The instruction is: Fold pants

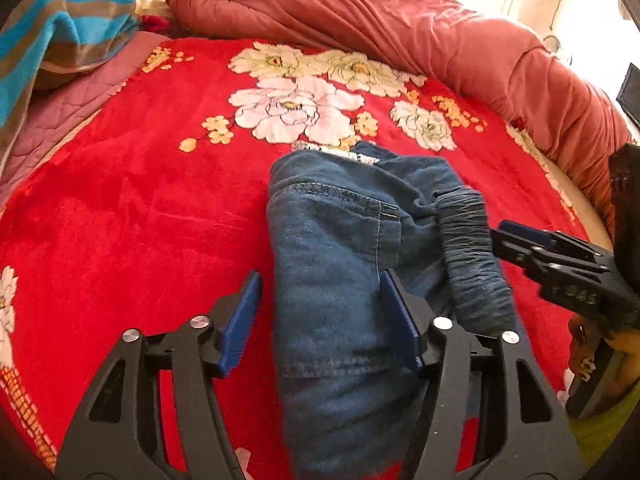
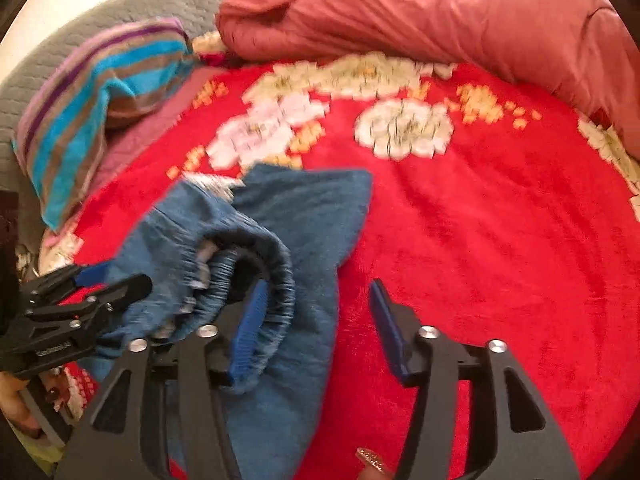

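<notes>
Blue denim pants (image 1: 340, 264) lie bunched in a folded heap on a red flowered blanket (image 1: 140, 220). My left gripper (image 1: 320, 312) stands open astride the heap's near part, its blue pads (image 1: 244, 320) clear of the cloth's left edge. The pants' gathered elastic waistband (image 1: 472, 256) lies to the right, where my right gripper (image 1: 504, 236) reaches in. In the right wrist view the pants (image 2: 280, 216) sit left of centre. The right gripper (image 2: 316, 320) is open, its left pad beside the waistband (image 2: 256, 264), with denim and blanket between its fingers. The left gripper (image 2: 120, 278) shows at the left.
A salmon quilt (image 1: 400, 20) is piled along the far and right sides of the bed. A striped blue and brown towel (image 1: 60, 28) lies at the far left over a pink quilted pad (image 1: 68, 108). Grey mattress (image 2: 80, 28) shows behind. A fingertip (image 2: 372, 460) shows at the bottom.
</notes>
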The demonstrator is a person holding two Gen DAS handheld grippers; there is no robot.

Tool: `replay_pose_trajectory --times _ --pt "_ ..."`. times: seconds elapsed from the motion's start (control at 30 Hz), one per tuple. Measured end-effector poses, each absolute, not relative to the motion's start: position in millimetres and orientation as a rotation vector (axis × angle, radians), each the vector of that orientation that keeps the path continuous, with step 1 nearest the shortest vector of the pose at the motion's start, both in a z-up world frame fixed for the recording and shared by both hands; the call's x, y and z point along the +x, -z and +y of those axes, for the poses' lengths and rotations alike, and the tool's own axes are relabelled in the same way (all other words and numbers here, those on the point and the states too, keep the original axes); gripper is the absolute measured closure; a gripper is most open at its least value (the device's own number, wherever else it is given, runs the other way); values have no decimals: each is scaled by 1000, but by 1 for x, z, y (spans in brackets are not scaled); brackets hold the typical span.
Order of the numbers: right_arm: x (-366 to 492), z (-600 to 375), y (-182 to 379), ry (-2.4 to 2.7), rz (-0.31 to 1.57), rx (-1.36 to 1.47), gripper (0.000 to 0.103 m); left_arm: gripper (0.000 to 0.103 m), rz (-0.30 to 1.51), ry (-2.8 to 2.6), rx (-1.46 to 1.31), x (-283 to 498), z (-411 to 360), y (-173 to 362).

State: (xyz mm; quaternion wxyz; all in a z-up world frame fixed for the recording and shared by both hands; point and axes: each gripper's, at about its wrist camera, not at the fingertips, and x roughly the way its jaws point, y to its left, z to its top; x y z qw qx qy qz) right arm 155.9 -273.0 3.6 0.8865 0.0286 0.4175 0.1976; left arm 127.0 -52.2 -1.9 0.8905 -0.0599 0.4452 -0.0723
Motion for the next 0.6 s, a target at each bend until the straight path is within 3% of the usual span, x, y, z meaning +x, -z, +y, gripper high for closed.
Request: replay_pose_trajectory --times 0.07,0.23,0.6 --pt "142 -277 -18 -411 817 52 27 31 897 152 -136 116 -50 -9" --pt "100 -286 -47 -410 704 43 9 10 832 138 -135 86 -49 -36" --pt "30 -292 -73 -400 602 -13 5 10 778 122 -105 20 -55 -64"
